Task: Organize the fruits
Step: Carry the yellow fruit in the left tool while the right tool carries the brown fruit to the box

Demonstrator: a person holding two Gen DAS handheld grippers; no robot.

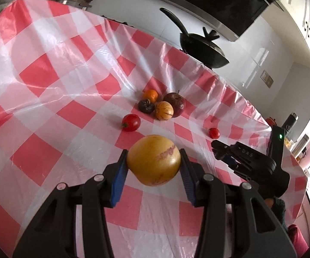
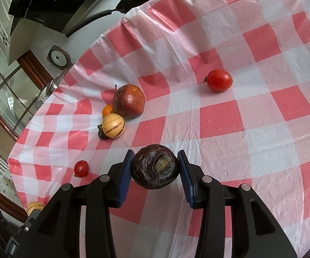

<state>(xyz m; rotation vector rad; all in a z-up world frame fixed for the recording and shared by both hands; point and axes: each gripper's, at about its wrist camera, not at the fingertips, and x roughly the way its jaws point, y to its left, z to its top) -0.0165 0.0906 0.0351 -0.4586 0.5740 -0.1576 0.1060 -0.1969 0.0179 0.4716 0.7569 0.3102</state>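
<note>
— Looking along the left gripper [image 1: 154,163], what sits between the fingers [image 1: 120,172]?

— A yellow-tan fruit [image 1: 154,160] with faint reddish streaks, pinched by both blue pads and held above the desk [image 1: 47,99]. The right gripper [image 2: 156,167] pinches a dark purple, wrinkled fruit [image 2: 155,166] the same way, also clear of the cloth.

— Where is the rest of the fruit?

— A tight cluster lies ahead: a red apple [image 1: 175,104], a striped yellow fruit [image 1: 164,110] against it, an orange [image 1: 150,95] behind, and a second dark fruit [image 1: 146,106] touching the striped one. A larger tomato [image 1: 131,122] lies just apart from the cluster; a small tomato [image 1: 214,133] lies nearer the desk's right edge.

— How much open room is there?

— Plenty — the whole left and near side of the red-and-white checked cloth [image 1: 37,157] is bare in the left wrist view, and the right wrist view shows a wide bare stretch to its right. The cluster sits well inside the far edge, where the cloth drapes over.

— And beyond the desk?

— A black pan [image 1: 200,47] with a long handle just past the far edge, white walls, and a dark range hood [image 1: 230,6] above.
</note>
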